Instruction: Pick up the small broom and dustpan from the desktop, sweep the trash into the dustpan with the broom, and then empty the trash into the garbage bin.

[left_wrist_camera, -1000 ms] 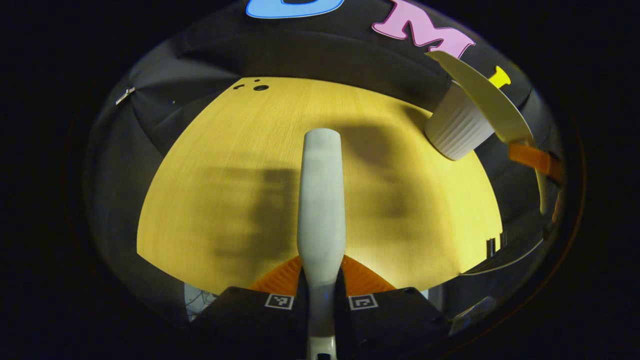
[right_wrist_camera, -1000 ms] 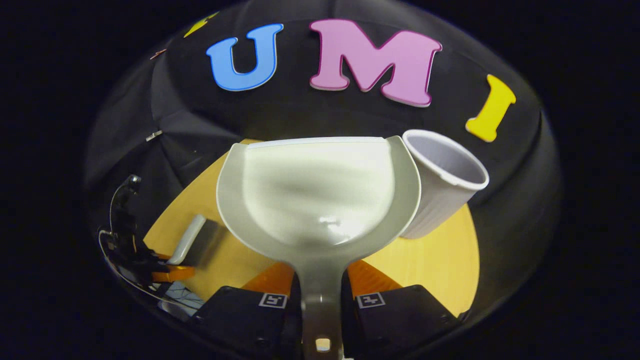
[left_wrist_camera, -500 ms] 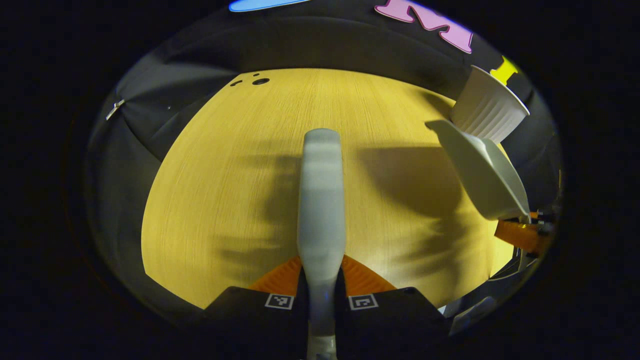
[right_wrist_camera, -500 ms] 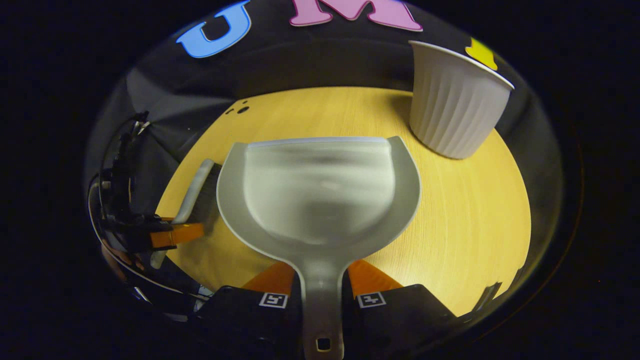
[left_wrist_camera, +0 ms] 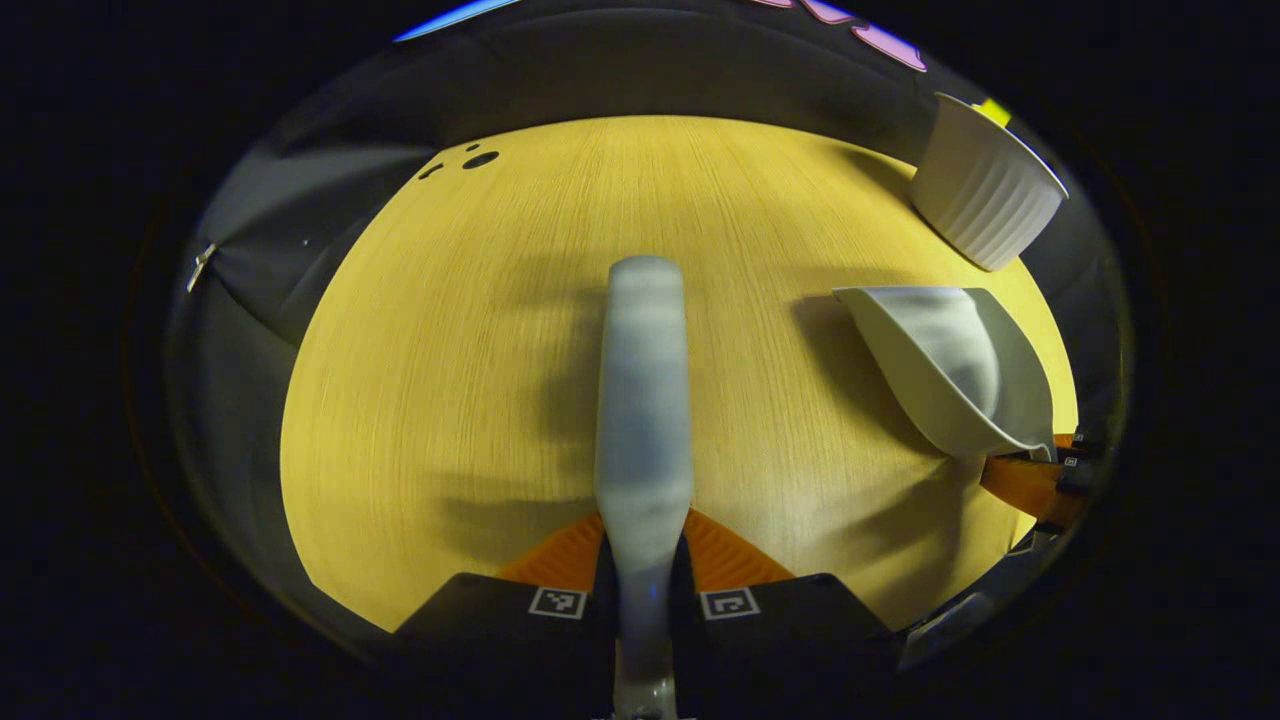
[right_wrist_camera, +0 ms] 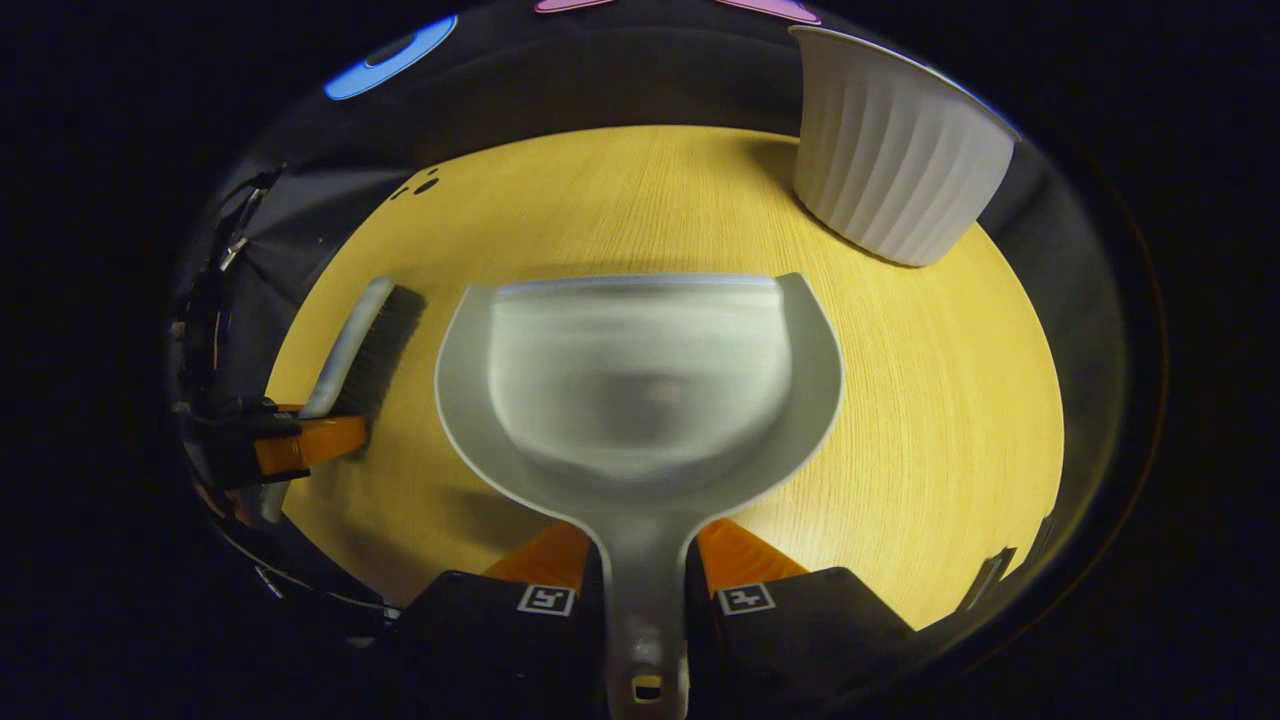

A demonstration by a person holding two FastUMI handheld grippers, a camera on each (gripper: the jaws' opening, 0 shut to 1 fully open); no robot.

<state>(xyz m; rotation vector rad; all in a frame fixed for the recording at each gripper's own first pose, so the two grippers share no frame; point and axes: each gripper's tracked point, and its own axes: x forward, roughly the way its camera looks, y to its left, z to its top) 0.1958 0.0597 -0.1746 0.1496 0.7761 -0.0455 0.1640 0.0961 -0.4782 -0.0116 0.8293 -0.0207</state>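
Risk: dustpan (right_wrist_camera: pixel 640 390) clamped by handle in my right gripper (right_wrist_camera: pixel 645 590) could clip garbage bin (right_wrist_camera: pixel 890 160) just beyond | left gripper (left_wrist_camera: pixel 640 585) clamps broom (left_wrist_camera: pixel 643 400) over desktop (left_wrist_camera: pixel 450 350) | pan looks empty.

dustpan (right_wrist_camera: pixel 640 390) lowered, levelled | away from bin (right_wrist_camera: pixel 890 160) | broom (right_wrist_camera: pixel 365 345) lowered

Both views look down and forward over the wooden desktop (left_wrist_camera: pixel 450 350) from close above. They share the desktop (right_wrist_camera: pixel 930 400) and the white ribbed bin (left_wrist_camera: pixel 985 195) (right_wrist_camera: pixel 890 160) at its far right.
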